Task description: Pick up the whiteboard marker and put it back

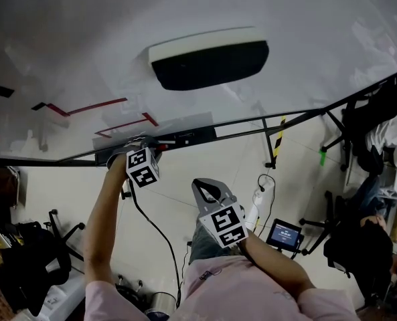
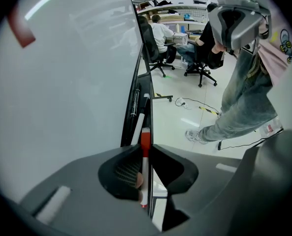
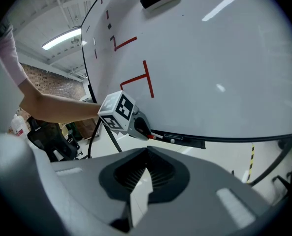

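Board tray (image 1: 197, 136) at 6 o'clock holds a spare marker (image 2: 137, 128). Left gripper (image 2: 146, 149) clenched on red-capped whiteboard marker (image 2: 145, 170). Right gripper (image 3: 146, 150) closed, empty.

The person is wearing a pink short-sleeved shirt (image 1: 238, 289), with faded blue jeans (image 2: 244, 102) below the shirt and a grey headset (image 2: 237, 16) above it. The grey left gripper (image 1: 151, 147) and right gripper (image 1: 208, 189) are each carrying a white cube with black square markers. A black cable (image 1: 154, 229) is hanging from the left gripper beside the shirt.

In head view, left gripper (image 1: 144, 146) seemingly hides most of marker (image 1: 161, 147).
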A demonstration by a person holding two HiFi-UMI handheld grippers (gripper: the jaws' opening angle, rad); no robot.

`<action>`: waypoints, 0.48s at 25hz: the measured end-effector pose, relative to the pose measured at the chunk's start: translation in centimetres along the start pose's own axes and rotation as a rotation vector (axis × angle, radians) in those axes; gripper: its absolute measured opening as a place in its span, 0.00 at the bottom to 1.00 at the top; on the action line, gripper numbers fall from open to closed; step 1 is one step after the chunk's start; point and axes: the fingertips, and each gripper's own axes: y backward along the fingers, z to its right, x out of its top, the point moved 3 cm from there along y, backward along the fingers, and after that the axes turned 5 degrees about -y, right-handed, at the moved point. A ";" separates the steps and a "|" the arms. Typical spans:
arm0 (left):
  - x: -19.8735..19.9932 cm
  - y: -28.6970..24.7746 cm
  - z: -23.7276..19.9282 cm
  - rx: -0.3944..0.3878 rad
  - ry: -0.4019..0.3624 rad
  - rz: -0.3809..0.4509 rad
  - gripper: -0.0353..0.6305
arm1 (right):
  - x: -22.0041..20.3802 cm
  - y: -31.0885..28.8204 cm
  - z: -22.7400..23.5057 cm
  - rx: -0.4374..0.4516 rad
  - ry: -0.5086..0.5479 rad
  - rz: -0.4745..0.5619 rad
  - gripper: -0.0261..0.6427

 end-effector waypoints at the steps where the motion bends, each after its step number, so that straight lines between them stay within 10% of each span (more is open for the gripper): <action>1: 0.0 0.1 -0.1 0.003 0.005 0.005 0.16 | -0.1 0.1 -0.1 -0.001 0.001 -0.001 0.04; 12: -0.3 1.3 -0.3 0.069 0.050 0.076 0.16 | -1.0 1.0 -0.2 -0.005 0.023 -0.015 0.04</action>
